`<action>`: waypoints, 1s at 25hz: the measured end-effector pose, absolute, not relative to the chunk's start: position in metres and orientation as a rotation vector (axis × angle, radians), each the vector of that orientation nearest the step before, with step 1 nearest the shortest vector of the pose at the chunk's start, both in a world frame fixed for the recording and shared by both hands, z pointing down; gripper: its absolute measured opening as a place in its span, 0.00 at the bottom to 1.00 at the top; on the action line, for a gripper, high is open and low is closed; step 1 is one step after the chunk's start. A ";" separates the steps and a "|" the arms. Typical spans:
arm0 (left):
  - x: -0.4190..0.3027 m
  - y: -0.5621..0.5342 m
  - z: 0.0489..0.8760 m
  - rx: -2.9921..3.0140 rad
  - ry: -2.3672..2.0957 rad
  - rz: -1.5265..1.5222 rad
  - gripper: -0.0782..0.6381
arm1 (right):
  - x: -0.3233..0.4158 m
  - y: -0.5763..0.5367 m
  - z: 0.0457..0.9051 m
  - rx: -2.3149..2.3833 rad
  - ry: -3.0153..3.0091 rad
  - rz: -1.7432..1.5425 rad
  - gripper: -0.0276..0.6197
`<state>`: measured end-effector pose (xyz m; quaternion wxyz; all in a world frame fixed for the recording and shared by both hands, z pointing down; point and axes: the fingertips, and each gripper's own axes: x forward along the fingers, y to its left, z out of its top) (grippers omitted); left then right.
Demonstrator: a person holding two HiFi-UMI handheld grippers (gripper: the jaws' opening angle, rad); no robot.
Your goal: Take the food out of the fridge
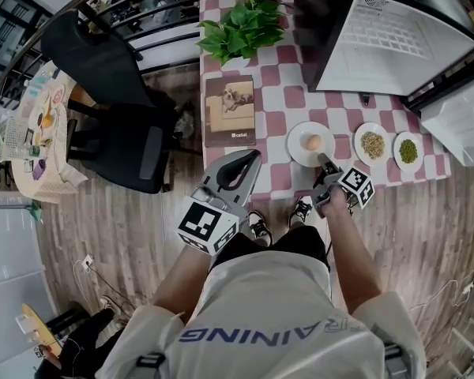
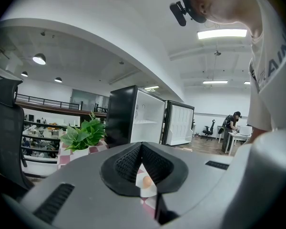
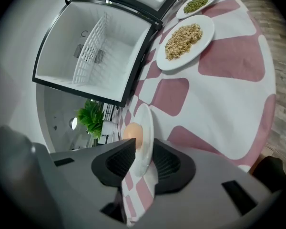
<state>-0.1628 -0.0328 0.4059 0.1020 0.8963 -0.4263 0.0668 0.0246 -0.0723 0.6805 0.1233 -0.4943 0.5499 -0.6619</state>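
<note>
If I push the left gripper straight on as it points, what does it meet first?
Probably the open fridge: the left gripper points over the table toward its black side. The egg plate lies lower, right of that line; depth is uncertain.

Left forearm (image 1: 180,279) and right forearm (image 1: 354,251) both reach forward, bare, elbows tucked close to the body. The grey plastic left gripper (image 1: 251,156) points almost level, and its jaws are closed tip to tip with nothing between them. Its black-and-white marker cube (image 1: 208,226) sits nearest the body. The grey plastic right gripper (image 1: 322,161) tilts downward. Its jaws are a little apart, straddling the rim of a small white round plate (image 3: 147,125), and the pads don't look like they're squeezing it.
</note>
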 end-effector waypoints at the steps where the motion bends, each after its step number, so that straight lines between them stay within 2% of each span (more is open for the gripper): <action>1: -0.161 -0.033 0.405 2.649 -1.254 0.192 0.12 | 0.023 -0.073 0.680 -1.434 1.634 -1.935 0.23; 7: -0.153 -0.037 0.402 2.664 -1.228 0.171 0.12 | 0.010 -0.067 0.680 -1.558 2.094 -1.873 0.37; 13: -0.149 -0.042 0.401 2.678 -1.209 0.167 0.12 | 0.007 -0.055 0.687 -1.693 2.386 -1.822 0.38; 20: -0.146 -0.046 0.392 2.703 -1.180 0.133 0.12 | 0.031 -0.048 0.677 -1.759 2.313 -1.836 0.38; 22: -0.144 -0.046 0.389 2.707 -1.165 0.118 0.12 | 0.039 -0.051 0.661 -1.753 2.261 -1.792 0.33; 25: -0.139 -0.047 0.383 2.725 -1.139 0.103 0.12 | 0.051 -0.063 0.623 -1.756 2.221 -1.639 0.12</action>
